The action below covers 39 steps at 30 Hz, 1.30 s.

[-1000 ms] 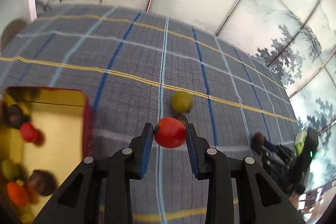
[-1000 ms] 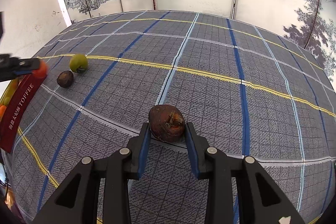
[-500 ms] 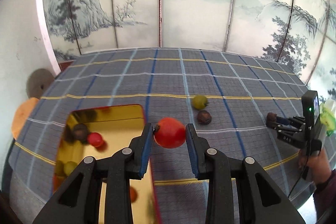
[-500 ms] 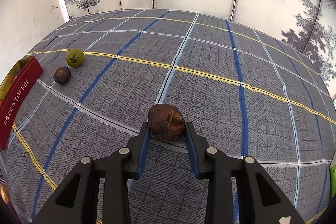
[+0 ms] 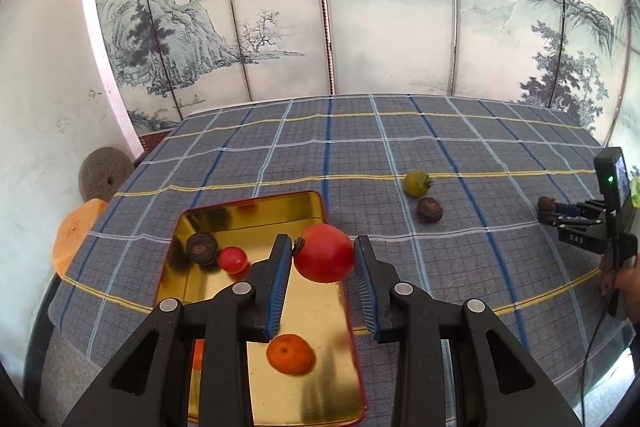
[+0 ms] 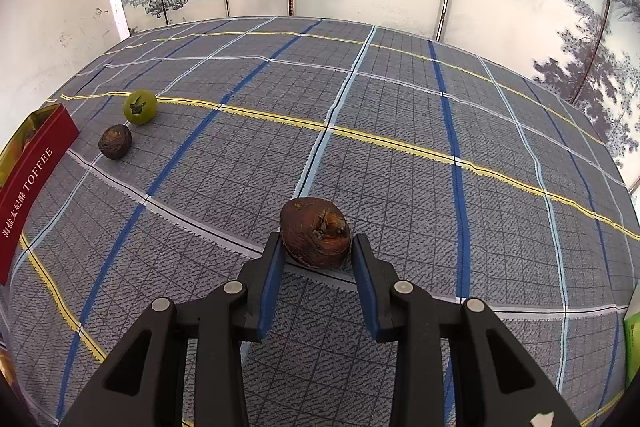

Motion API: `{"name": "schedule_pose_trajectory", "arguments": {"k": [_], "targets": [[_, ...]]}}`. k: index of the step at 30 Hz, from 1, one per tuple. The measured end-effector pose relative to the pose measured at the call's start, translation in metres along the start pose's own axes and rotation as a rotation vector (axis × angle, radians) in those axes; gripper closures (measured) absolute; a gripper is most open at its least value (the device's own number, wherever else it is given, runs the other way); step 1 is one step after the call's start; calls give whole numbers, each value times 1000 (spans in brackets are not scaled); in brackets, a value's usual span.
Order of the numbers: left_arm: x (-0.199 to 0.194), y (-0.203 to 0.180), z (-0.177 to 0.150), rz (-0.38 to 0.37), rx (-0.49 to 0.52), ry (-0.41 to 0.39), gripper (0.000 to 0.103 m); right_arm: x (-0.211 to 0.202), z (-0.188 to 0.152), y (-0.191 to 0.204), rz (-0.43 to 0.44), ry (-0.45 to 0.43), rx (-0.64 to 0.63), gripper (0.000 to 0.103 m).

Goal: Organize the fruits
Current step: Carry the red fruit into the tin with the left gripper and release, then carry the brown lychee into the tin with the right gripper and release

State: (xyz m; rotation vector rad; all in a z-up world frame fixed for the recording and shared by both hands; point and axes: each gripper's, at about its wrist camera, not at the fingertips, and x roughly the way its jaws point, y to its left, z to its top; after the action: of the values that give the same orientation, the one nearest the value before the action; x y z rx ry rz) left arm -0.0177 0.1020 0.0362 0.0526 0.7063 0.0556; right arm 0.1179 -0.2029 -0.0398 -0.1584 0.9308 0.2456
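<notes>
My left gripper [image 5: 323, 259] is shut on a red tomato [image 5: 325, 259] and holds it in the air above the right side of the gold tin tray [image 5: 256, 215]. In the tray lie a dark brown fruit [image 5: 202, 248], a small red tomato [image 5: 232, 259] and an orange fruit [image 5: 291, 354]. My right gripper [image 6: 316, 247] is shut on a large brown fruit [image 6: 315, 231] low over the checked cloth. A green tomato [image 6: 139, 107] and a small brown fruit [image 6: 115, 141] lie loose on the cloth, left of the right gripper.
The tray's red side [image 6: 28, 183] reads TOFFEE at the left edge of the right wrist view. The right gripper [image 5: 560, 217] and a person's hand [image 5: 624, 279] show at the far right of the left wrist view. A painted folding screen [image 5: 360, 27] backs the table. An orange stool [image 5: 78, 227] stands left of it.
My left gripper has carried the red tomato leftward and upward, from beside the green tomato to above the tray. The right gripper has kept still on the brown fruit.
</notes>
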Motion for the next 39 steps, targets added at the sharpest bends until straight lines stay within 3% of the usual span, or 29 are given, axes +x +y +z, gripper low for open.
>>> {"name": "schedule_pose_trajectory", "arguments": {"k": [20, 29, 34, 39], "targets": [[31, 23, -21, 97, -7, 68, 69, 0, 0, 1, -1, -1, -2, 72], [32, 35, -21, 128, -25, 58, 68, 0, 0, 2, -4, -1, -4, 72], [18, 59, -20, 126, -108, 55, 46, 0, 0, 3, -6, -1, -6, 72], [-6, 82, -35, 182, -151, 36, 42, 1, -2, 2, -3, -1, -7, 73]]}}
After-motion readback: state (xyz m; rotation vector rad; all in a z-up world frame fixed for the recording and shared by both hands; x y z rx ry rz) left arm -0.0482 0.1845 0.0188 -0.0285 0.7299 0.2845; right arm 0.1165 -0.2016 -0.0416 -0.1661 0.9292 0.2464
